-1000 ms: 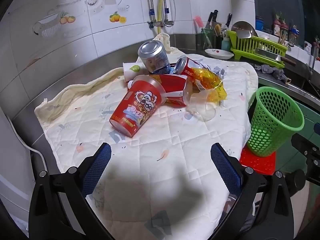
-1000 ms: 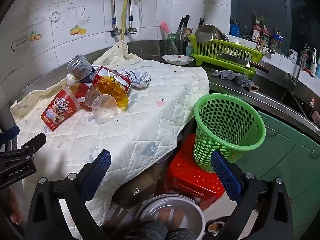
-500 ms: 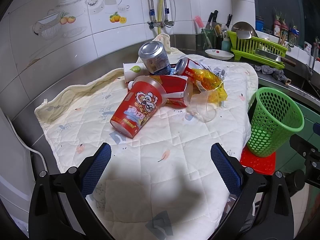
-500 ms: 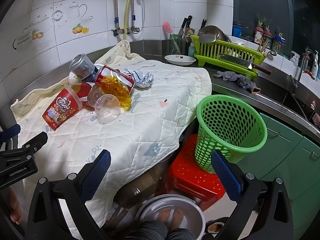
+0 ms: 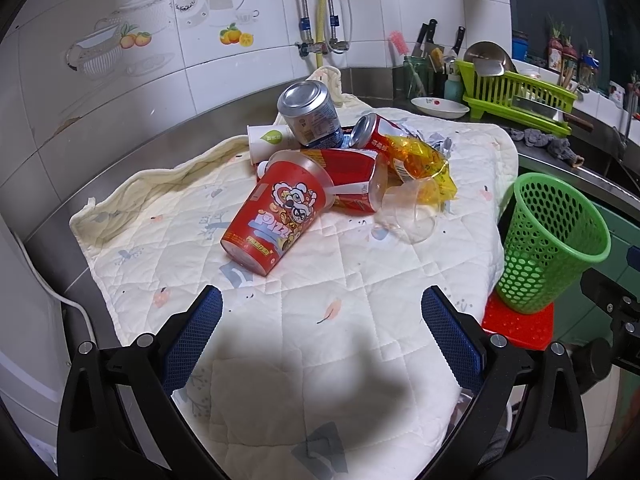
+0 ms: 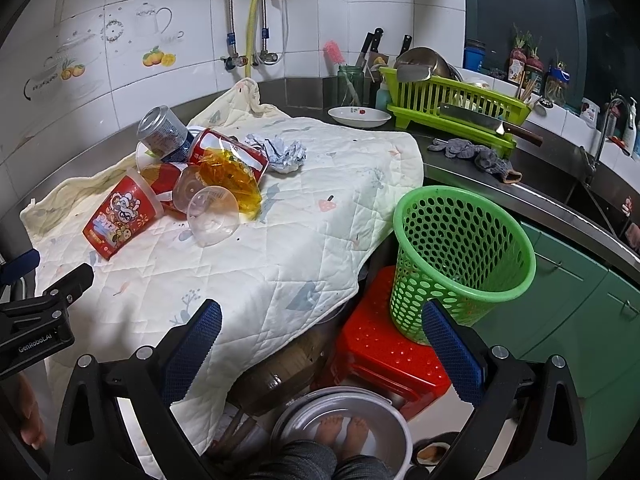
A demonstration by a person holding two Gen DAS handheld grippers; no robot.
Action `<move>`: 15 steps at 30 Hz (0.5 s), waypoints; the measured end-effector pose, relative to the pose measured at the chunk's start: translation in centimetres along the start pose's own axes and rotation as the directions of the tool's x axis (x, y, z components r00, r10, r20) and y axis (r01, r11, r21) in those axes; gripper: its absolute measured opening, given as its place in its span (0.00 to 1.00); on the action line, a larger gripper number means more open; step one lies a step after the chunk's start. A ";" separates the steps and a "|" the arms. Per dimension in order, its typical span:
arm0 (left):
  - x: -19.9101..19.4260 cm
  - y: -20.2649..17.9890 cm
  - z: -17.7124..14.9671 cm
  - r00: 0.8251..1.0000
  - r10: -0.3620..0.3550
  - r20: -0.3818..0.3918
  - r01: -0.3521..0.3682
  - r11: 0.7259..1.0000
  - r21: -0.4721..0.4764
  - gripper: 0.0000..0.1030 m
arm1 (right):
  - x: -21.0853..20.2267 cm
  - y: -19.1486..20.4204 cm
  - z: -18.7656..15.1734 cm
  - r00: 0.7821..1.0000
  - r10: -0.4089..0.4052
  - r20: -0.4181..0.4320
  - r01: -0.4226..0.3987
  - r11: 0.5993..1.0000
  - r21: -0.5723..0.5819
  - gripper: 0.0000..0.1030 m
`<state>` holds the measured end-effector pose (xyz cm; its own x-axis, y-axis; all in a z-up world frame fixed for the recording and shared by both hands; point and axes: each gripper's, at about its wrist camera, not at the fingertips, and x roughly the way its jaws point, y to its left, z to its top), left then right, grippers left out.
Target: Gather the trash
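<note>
Both grippers hang with their blue-padded fingers spread wide and nothing between them, the left gripper [image 5: 320,336] over the bare near part of the quilted cloth [image 5: 328,320], the right gripper [image 6: 320,340] past the cloth's edge. Largest on that cream, small-printed cloth is the trash heap at its far side. Just off the cloth's right edge a green perforated basket [image 6: 460,264] stands tilted on a red stool [image 6: 384,356]. In the heap, a red cartoon-printed cup [image 5: 276,220] lies on its side nearest the cloth's middle, a silver-topped can [image 5: 310,114] leans behind it, a clear plastic cup [image 5: 412,212] lies to its right against crumpled yellow cellophane [image 5: 424,160], and a wad of crumpled paper [image 6: 276,152] sits beyond.
</note>
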<state>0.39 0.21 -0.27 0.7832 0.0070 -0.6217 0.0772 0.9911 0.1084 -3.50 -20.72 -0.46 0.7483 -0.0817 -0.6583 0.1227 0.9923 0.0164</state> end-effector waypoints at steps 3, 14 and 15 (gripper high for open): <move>0.0 0.0 0.0 1.000 0.001 -0.001 -0.001 1.000 0.001 0.95 | 0.0 0.0 0.1 1.000 -0.001 0.001 0.001 1.000 -0.001 0.94; 0.2 -0.1 -0.1 1.000 0.003 -0.005 -0.003 1.000 0.003 0.95 | 0.2 0.1 -0.2 1.000 0.005 -0.004 -0.005 1.000 0.005 0.94; 0.2 -0.1 -0.1 1.000 0.004 -0.005 -0.004 1.000 0.003 0.95 | 0.2 0.1 -0.2 1.000 0.005 -0.004 -0.005 1.000 0.005 0.94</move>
<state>0.49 0.17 -0.49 0.7803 0.0112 -0.6253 0.0766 0.9906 0.1133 -3.43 -20.63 -0.77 0.7463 -0.0761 -0.6612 0.1222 0.9922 0.0237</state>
